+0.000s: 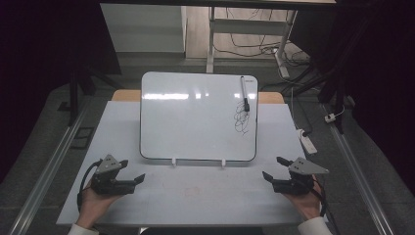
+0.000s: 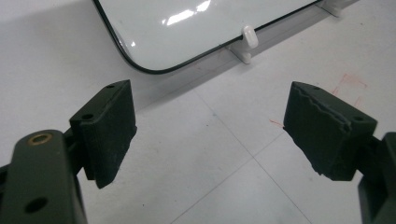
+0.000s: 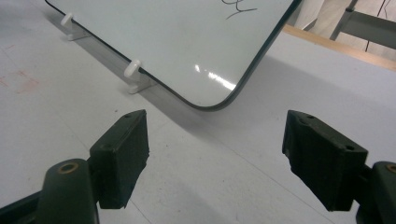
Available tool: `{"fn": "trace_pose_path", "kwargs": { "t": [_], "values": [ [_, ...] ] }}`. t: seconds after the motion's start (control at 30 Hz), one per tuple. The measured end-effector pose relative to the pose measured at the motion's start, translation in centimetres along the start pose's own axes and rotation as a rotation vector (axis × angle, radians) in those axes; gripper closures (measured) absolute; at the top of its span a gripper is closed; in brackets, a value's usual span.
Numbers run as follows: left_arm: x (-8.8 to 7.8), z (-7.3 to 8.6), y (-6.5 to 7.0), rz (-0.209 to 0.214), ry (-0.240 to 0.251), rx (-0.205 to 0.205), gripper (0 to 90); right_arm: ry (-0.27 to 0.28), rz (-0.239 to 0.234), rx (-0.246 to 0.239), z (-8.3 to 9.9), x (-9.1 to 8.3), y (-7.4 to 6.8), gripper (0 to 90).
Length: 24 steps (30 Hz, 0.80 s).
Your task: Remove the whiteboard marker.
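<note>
My left gripper [image 1: 131, 171] sits near the front left corner of the table [image 1: 205, 196], jaws spread wide and holding nothing; in the left gripper view they frame bare tabletop [image 2: 224, 154]. My right gripper [image 1: 275, 168] mirrors it near the front right corner, jaws equally wide and empty. Both are well short of anything to grasp.

Just beyond them, toward the middle of the table, the whiteboard [image 1: 195, 117] leans back on two small white feet [image 1: 173, 161]. Its lower corners lie straight ahead of each gripper, close but apart from the jaws.

Farthest off, at the board's upper right corner, the marker [image 1: 243, 93] rests against its face above a black scribble [image 1: 241, 120]. It is well beyond my right gripper, across the height of the board.

The risk, as I judge it: the board only props on those feet, so a push while reaching for the marker could tip it back or slide it toward the far edge. The marker looks lightly held there; a clumsy pinch could knock it loose.
</note>
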<state>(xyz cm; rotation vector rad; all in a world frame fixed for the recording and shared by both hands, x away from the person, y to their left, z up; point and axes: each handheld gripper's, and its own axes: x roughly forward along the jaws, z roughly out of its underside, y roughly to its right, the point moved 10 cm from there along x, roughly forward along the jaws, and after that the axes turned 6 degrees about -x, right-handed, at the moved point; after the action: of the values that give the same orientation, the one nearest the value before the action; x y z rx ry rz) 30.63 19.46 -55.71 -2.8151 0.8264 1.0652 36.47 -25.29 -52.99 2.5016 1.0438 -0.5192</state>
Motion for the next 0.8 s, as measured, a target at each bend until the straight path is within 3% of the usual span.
{"fn": "trace_pose_path", "kwargs": {
  "t": [0.2, 0.3, 0.5, 0.8],
  "values": [
    [-0.1, 0.0, 0.2, 0.003, 0.003, 0.003, 17.9, 0.003, 0.023, -0.012, -0.1, -0.1, 0.0, 23.5],
    [0.1, -0.1, 0.3, -0.003, -0.006, 0.026, 18.0, -0.007, 0.037, -0.008, -0.5, -0.2, -0.1, 24.7],
    [1.1, -0.5, 0.7, -0.001, -0.027, 0.042, 18.2, -0.008, 0.054, 0.009, -1.1, -0.7, 0.0, 25.9],
    [0.9, -0.8, 0.6, -0.005, -0.023, 0.034, 18.4, 0.004, 0.065, 0.047, -2.3, -0.5, 0.7, 27.2]
  ]
}}
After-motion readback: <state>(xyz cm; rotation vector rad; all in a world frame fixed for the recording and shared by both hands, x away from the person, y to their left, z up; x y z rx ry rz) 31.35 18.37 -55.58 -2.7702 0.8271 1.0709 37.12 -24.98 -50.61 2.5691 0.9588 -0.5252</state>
